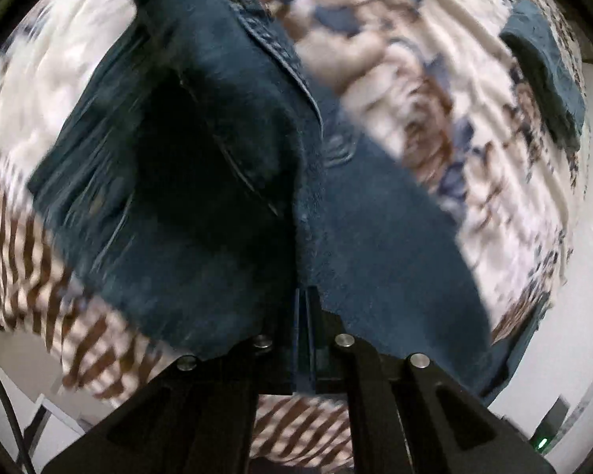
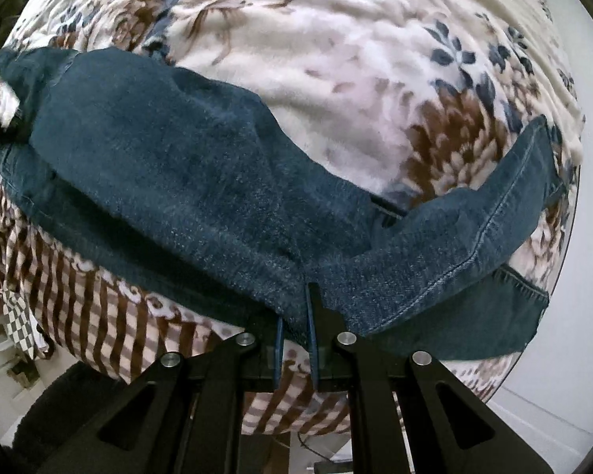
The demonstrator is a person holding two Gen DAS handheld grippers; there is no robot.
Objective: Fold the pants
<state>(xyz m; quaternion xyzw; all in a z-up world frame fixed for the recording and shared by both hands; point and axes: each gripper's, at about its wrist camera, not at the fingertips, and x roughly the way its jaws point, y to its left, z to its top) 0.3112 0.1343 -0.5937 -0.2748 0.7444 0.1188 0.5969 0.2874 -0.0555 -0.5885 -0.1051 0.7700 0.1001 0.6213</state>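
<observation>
Pants [image 2: 170,150] hang pinched in both hand-held grippers [image 1: 306,304] [image 2: 296,312] above the bed [image 2: 336,59]; next, lay them flat.

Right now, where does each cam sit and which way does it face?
Left wrist: on the left gripper, looking along its jaws, shut on the jeans; blurred.
Right wrist: on the right gripper, jaws pinching the jeans' edge; hem at right.
Shared: the jeans over the floral blanket; only gripper hardware shows, no hands.
</observation>
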